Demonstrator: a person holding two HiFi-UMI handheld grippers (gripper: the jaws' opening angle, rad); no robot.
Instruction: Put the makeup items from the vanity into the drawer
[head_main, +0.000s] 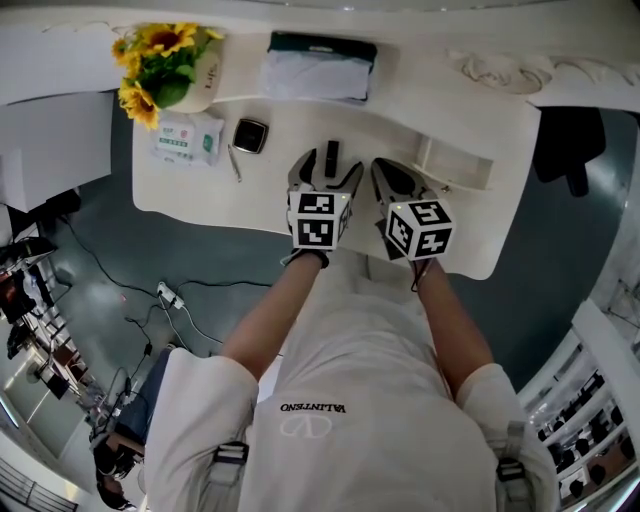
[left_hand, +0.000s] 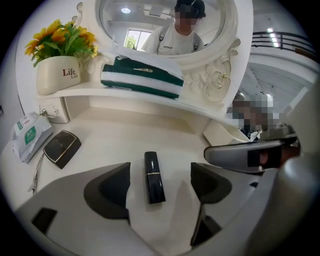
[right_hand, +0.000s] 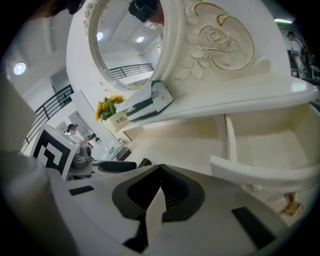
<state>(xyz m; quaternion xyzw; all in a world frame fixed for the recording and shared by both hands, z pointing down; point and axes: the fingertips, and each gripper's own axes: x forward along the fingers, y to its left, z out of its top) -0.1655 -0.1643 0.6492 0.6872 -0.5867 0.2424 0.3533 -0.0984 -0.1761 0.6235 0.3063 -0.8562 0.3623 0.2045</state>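
A black lipstick (head_main: 332, 156) (left_hand: 154, 177) lies flat on the white vanity top (head_main: 200, 190), pointing away from me. My left gripper (head_main: 331, 168) (left_hand: 160, 172) is open, its two dark pads standing on either side of the lipstick without touching it. My right gripper (head_main: 381, 166) (right_hand: 160, 171) is shut with nothing in it, just right of the left one. The open white drawer (head_main: 458, 172) (right_hand: 260, 170) is beside it on the right. A black compact (head_main: 250, 135) (left_hand: 61, 148) and a thin metal tool (head_main: 234, 162) (left_hand: 36, 175) lie further left.
A packet of wipes (head_main: 187, 138) (left_hand: 27, 135) lies at the left. On the raised shelf stand a sunflower pot (head_main: 170, 65) (left_hand: 57, 72) and a green-and-white pack (head_main: 320, 65) (left_hand: 142, 77). The oval mirror (left_hand: 165, 25) rises behind. The vanity's front edge is close to my body.
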